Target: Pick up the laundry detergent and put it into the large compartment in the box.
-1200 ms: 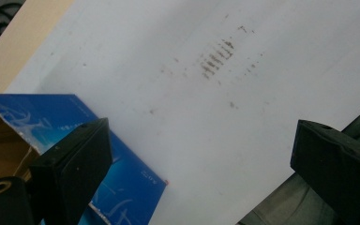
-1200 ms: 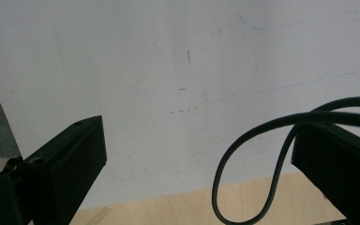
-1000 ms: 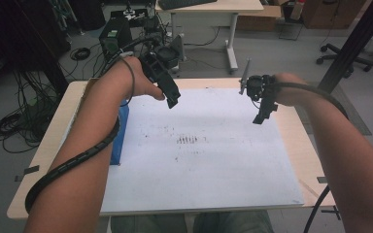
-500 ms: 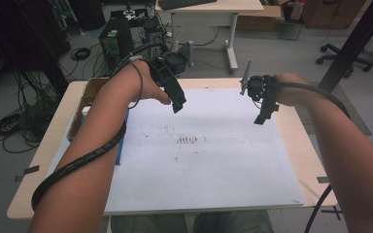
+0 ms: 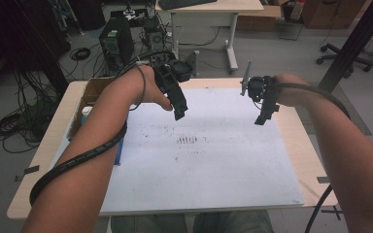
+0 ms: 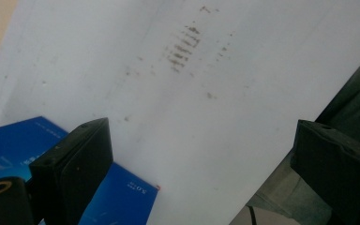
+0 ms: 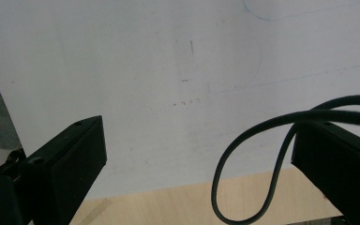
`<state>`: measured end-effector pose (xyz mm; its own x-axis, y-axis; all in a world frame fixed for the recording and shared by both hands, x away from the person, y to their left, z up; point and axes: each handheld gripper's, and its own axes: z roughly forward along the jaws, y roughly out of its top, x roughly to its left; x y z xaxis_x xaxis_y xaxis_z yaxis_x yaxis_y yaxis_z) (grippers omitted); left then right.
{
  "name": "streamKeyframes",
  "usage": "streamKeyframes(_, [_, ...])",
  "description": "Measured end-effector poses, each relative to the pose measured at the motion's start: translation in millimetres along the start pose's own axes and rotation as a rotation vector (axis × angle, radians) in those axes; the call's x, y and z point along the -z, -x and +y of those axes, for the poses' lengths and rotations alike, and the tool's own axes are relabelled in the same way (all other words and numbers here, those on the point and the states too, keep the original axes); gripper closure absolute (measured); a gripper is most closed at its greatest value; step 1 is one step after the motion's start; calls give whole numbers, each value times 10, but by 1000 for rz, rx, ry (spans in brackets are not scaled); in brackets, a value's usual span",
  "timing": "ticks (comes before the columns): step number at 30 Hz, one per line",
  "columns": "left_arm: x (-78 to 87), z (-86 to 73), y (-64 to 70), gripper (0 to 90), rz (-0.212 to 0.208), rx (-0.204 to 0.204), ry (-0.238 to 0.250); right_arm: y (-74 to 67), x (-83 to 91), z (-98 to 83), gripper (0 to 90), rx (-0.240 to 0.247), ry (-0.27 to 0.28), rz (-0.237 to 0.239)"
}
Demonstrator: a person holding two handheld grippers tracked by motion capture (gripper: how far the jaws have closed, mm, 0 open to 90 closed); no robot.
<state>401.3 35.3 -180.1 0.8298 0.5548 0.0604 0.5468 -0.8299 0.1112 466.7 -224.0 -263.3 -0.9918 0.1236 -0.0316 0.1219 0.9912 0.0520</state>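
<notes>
Both claws, left claw (image 5: pixel 178 115) and right claw (image 5: pixel 260 120), gape empty; blue booklet (image 6: pixel 117 197) at left's 7 o'clock looks light, floppy—pinch its free edge.

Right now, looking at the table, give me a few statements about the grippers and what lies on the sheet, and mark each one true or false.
1. The left gripper holds nothing, its jaws wide apart. True.
2. The right gripper grips a marker. False: its jaws are open and empty.
3. A blue book lies at the edge of the white sheet. True.
4. The white sheet is spotless. False: dark smudges mark its middle.
5. Both grippers rest flat on the sheet. False: they hover above it.
</notes>
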Motion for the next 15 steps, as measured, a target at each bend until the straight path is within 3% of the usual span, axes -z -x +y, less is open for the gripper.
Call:
streamKeyframes(4, [21, 113, -2, 63, -12, -48, 9, 4, -6, 5, 30, -5, -3, 1])
streamKeyframes(15, [-145, 427, -63, 67, -45, -156, -41, -22, 49, 51, 30, 1, 7, -8])
